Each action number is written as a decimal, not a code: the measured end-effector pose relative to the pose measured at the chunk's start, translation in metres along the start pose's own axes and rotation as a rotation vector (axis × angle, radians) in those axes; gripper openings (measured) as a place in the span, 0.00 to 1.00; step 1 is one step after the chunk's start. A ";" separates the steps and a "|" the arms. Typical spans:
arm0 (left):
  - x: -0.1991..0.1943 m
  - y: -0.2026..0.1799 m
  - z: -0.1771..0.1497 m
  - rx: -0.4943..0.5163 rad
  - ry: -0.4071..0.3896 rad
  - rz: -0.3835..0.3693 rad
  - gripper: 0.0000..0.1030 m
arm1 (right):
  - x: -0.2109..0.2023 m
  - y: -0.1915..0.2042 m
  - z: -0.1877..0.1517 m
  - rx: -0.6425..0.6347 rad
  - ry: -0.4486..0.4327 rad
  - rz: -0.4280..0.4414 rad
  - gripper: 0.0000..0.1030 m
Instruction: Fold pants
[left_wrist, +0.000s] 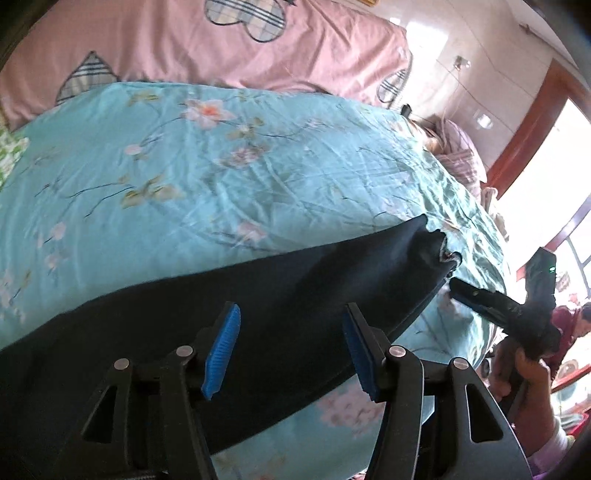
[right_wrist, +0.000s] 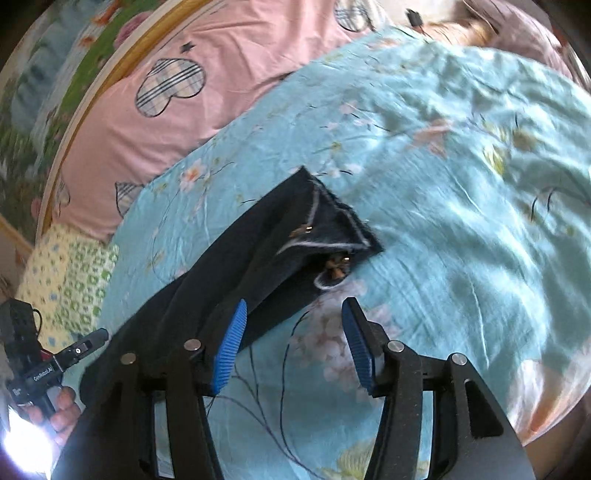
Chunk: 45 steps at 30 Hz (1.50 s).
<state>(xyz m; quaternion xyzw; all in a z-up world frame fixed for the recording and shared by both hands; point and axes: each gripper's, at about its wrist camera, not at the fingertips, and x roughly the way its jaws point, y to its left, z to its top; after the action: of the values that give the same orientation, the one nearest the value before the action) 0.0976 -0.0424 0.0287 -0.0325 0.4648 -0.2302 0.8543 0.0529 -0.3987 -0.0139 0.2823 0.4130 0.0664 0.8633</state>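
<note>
1. Dark navy pants laid in a long band across teal floral bedspread; waistband end with zipper and button area showing in right wrist view, rest running toward lower left.
2. Left gripper hovering over mid-length of fabric; blue pads spread wide, nothing between them.
3. Right gripper just short of waistband end; pads equally wide apart, left pad over fabric edge, right pad over bare bedspread; nothing held.
4. Pink heart-patch quilt bunched beyond bedspread; well apart from pants, no interference.
5. Likely step: take hold for a fold; nothing gripped yet, so task looks early.
6. To do well: drop right pads onto waistband corner, catch all layers, avoid pinching bedspread beneath; soft sheet likely to come up with the cloth if bite goes too deep.
7. Left pads best on near edge at mid-length; lift both ends level, keep cloth taut so no crease forms in fold.
8. Risk: thin dark fabric slipping from a shallow bite; close fully before lifting.
</note>
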 end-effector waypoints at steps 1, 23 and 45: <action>0.004 -0.004 0.004 0.011 0.006 -0.002 0.57 | 0.002 -0.002 0.000 0.013 0.005 0.006 0.54; 0.123 -0.100 0.084 0.262 0.264 -0.180 0.65 | 0.010 -0.058 0.019 0.210 -0.080 0.179 0.12; 0.230 -0.178 0.111 0.417 0.511 -0.416 0.33 | 0.006 -0.060 0.012 0.106 -0.076 0.211 0.11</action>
<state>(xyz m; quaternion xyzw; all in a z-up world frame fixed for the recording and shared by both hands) 0.2291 -0.3162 -0.0394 0.1066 0.5893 -0.4889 0.6343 0.0587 -0.4521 -0.0447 0.3718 0.3510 0.1245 0.8504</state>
